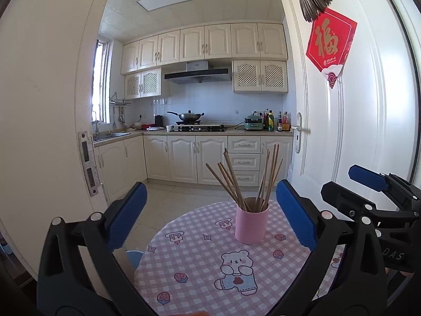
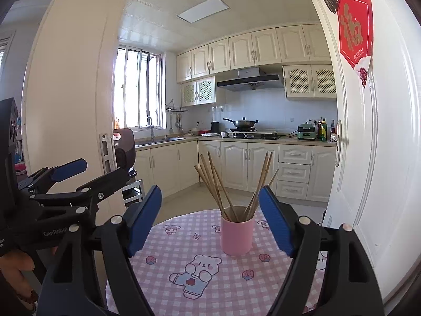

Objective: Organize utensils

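A pink cup [image 1: 251, 226] [image 2: 236, 237] stands upright on a round table [image 1: 197, 263] [image 2: 171, 250] covered with a pink checked bear-print cloth. Several wooden chopsticks [image 1: 236, 181] [image 2: 218, 181] stand in the cup, fanned out to both sides. My left gripper [image 1: 210, 192] is open, its blue pads apart on either side of the cup's image, short of the cup and holding nothing. To its right, my right gripper [image 2: 210, 192] is open and empty too, level with it. Each gripper shows in the other's view: the right gripper [image 1: 339, 181], the left gripper [image 2: 105, 168].
An open white door [image 1: 342, 131] stands close on the right of the table, and a door frame [image 1: 86, 163] on the left. A blue bin [image 1: 134, 256] sits below the table's left edge. Kitchen cabinets and a counter [image 1: 197, 131] lie beyond. A hand [image 2: 15, 268] holds the left gripper.
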The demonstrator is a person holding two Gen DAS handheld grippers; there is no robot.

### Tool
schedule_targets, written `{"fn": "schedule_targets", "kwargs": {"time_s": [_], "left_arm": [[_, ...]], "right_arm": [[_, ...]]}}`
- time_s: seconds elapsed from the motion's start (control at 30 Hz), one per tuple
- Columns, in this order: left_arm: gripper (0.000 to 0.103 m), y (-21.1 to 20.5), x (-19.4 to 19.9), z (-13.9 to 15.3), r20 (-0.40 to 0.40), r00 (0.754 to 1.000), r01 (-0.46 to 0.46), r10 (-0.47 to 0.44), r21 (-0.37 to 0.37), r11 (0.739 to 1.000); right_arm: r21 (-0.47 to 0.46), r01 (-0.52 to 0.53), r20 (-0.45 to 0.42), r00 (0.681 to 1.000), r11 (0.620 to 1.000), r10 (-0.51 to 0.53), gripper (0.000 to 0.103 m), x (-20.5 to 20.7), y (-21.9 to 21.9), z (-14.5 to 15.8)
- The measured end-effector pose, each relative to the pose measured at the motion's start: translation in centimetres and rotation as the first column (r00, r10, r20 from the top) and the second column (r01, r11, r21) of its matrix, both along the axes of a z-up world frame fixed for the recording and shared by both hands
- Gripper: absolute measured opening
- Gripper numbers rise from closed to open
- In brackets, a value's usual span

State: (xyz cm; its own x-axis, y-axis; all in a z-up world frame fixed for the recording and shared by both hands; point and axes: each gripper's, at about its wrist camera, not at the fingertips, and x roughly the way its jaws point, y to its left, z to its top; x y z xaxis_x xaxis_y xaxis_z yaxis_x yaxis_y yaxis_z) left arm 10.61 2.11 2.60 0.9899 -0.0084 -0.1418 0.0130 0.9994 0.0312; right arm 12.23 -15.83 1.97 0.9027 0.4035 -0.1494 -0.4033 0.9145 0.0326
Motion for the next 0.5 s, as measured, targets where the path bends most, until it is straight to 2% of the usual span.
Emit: {"fn": "schedule_targets", "kwargs": {"time_s": [0.5], "left_arm": [[0.096,-0.99,-0.79,0.14,0.036,0.999,-0.001,0.0,0.028,1.0]], "right_arm": [[0.009,0.011,0.002,1.0,1.0,-0.011,0.075,-0.73,-0.54,-0.22]]}}
